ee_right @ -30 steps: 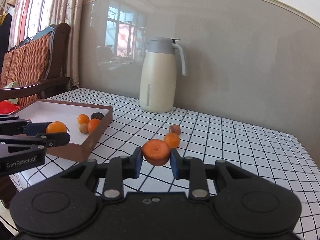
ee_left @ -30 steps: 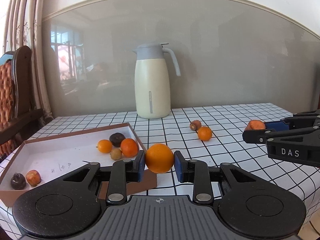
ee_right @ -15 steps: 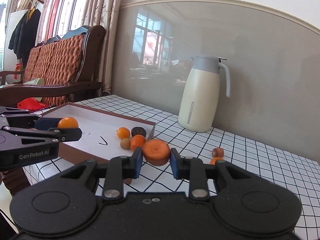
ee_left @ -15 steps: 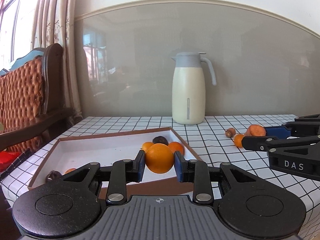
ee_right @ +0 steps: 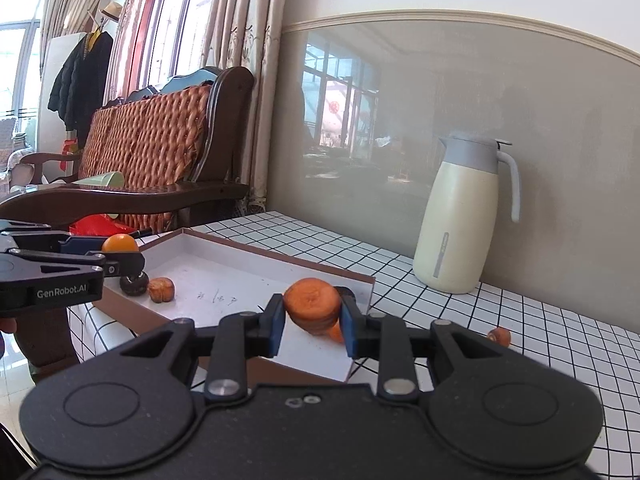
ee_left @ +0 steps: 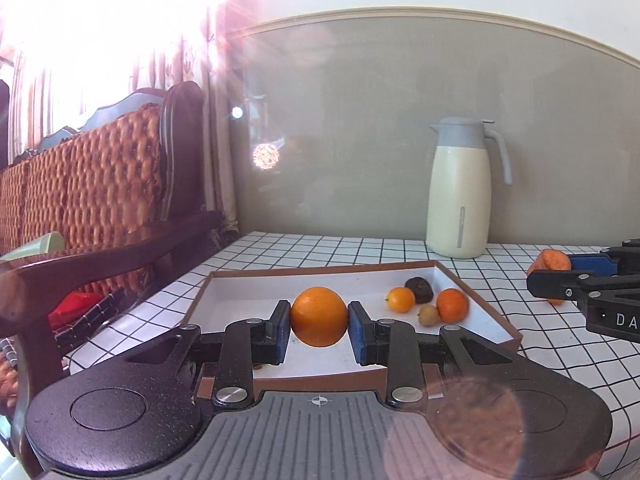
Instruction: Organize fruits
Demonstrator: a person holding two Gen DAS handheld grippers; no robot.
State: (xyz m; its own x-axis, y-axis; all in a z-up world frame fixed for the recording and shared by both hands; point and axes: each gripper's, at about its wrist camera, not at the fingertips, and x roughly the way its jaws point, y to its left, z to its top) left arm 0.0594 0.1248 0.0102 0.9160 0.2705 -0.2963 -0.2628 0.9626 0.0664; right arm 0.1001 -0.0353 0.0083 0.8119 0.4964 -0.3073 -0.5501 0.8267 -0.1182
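My left gripper (ee_left: 319, 317) is shut on a round orange (ee_left: 319, 316) and holds it over the near part of the shallow brown box (ee_left: 456, 276) with a white floor. My right gripper (ee_right: 313, 312) is shut on a flattened orange fruit (ee_right: 312, 304) and holds it over the box's right corner (ee_right: 280, 268). In the box lie a small orange (ee_left: 401, 299), a dark fruit (ee_left: 419, 289), a tangerine (ee_left: 452, 305) and a small brown fruit (ee_left: 429, 314). The right gripper (ee_left: 549, 270) shows at the right of the left wrist view.
A cream thermos jug (ee_left: 460, 188) stands at the back of the checked table (ee_left: 320, 248). A dark fruit (ee_right: 135, 283) and a wrinkled orange fruit (ee_right: 161, 289) lie at the box's left end. A small fruit (ee_right: 499, 336) lies on the table. A wicker chair (ee_left: 100, 184) stands left.
Both grippers have swung left with their fruits, from over the table to over the box. The loose fruits on the table have slid off to the right of view.
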